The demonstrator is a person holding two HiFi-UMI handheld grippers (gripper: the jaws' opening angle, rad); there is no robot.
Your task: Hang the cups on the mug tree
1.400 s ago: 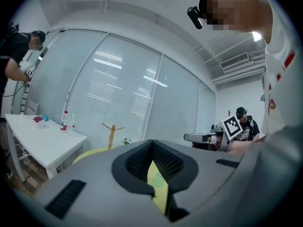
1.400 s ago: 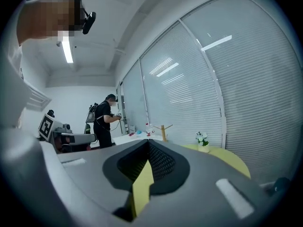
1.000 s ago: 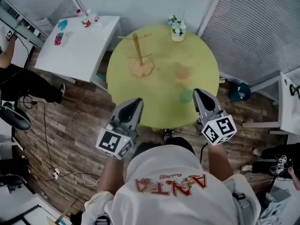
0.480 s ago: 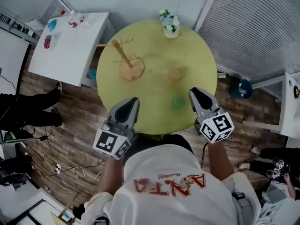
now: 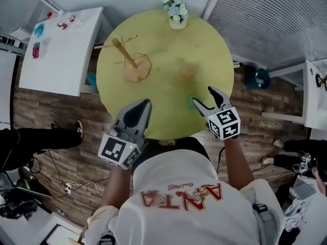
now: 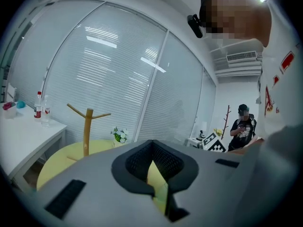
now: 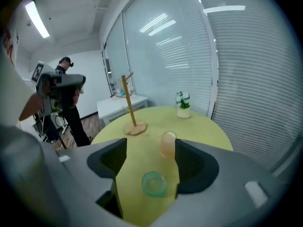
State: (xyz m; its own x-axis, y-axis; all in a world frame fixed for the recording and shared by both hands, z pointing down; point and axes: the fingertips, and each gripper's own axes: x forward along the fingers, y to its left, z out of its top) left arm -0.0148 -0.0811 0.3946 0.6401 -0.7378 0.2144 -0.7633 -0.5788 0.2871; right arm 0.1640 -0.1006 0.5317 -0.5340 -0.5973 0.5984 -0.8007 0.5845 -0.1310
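Person standing, seen from above: left forearm (image 5: 116,188) and right forearm (image 5: 236,160) both reach forward, each hand carrying a hand-held gripper. The left hand-held gripper (image 5: 144,103) points almost level, jaws together on nothing. The right hand-held gripper (image 5: 204,97) tilts downward. Its jaws have just been opening and stand wide apart, with the green cup (image 7: 153,183) in the gap between them, clear of both pads.

The mug tree (image 5: 135,74) looks like bare wood, the round table (image 5: 163,40) matt, the green cup (image 7: 154,183) and orange cup (image 7: 167,144) translucent, smooth plastic.
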